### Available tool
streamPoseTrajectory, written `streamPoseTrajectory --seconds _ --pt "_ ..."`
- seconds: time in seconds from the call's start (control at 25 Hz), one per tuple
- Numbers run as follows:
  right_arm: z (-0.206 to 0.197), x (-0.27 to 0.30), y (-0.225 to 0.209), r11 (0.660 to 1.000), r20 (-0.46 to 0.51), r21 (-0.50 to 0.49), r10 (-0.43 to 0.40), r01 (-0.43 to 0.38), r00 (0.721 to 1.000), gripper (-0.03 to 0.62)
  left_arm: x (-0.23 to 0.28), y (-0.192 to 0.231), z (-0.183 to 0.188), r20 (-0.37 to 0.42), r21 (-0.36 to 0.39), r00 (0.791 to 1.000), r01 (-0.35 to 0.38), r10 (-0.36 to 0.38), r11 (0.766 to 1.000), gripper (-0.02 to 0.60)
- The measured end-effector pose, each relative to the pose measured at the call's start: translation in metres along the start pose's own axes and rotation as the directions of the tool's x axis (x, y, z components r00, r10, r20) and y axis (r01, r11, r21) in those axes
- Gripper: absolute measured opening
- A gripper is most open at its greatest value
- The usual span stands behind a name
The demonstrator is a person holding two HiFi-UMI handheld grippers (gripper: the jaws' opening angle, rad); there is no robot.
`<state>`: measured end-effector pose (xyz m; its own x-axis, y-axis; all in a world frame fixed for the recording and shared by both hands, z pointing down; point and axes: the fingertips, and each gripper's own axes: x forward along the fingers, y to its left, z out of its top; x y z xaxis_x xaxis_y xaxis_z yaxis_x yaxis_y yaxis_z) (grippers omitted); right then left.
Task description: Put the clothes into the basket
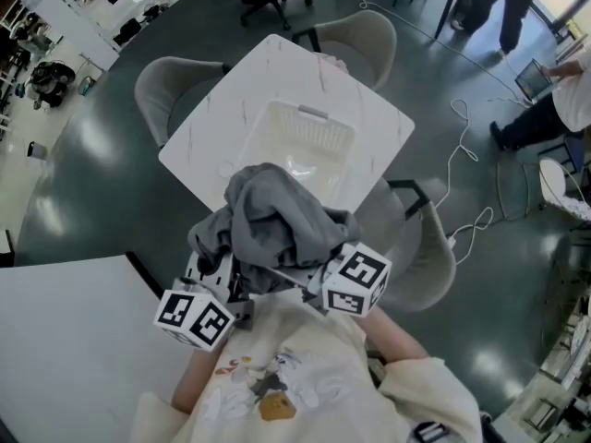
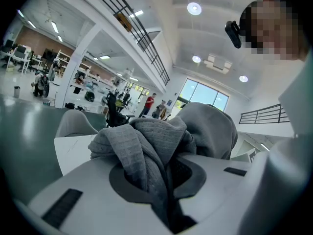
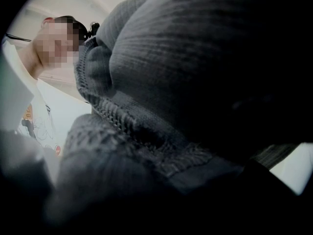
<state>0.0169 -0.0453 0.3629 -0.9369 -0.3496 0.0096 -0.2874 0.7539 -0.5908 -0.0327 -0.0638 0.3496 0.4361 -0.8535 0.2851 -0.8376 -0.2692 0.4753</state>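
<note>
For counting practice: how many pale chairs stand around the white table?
3. The left chair by the upper-left edge of the table, the far chair by its upper-right edge, the right chair by its lower-right edge. Another may hide behind the grey garment.

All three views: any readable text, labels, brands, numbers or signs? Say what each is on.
No legible text in any view.
Shirt print: coloured graphic; any lettering is too blurred to read.
Left marker cube and right marker cube: black-and-white square patterns only, no words or digits.
Grey garment: no tag or label showing.
Background shelves and people: too small to read.
</note>
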Motion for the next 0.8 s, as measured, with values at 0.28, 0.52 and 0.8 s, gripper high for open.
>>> streamPoseTrajectory --seconds 0.28,0.52,0.8 --pt "0.003 0.004 -0.009 1.0 0.006 0.003 -0.009 0.009 1.0 0.311 0.009 0.005 0.003 -0.009 0.008 1.0 -0.014 0.014 1.0 0.052" --pt "-0.001 0.004 -0.028 0.999 0.002 0.02 -0.042 0.042 0.999 0.311 0.026 0.012 -0.006 -0.041 0.0 0.999 -0.009 0.009 1.0 0.052" --pt "-0.008 0.012 -0.058 0.982 -0.001 0.162 -0.098 0.096 0.995 0.313 0.046 0.03 -0.015 -0.087 -0.033 0.996 -0.023 0.02 0.999 0.052"
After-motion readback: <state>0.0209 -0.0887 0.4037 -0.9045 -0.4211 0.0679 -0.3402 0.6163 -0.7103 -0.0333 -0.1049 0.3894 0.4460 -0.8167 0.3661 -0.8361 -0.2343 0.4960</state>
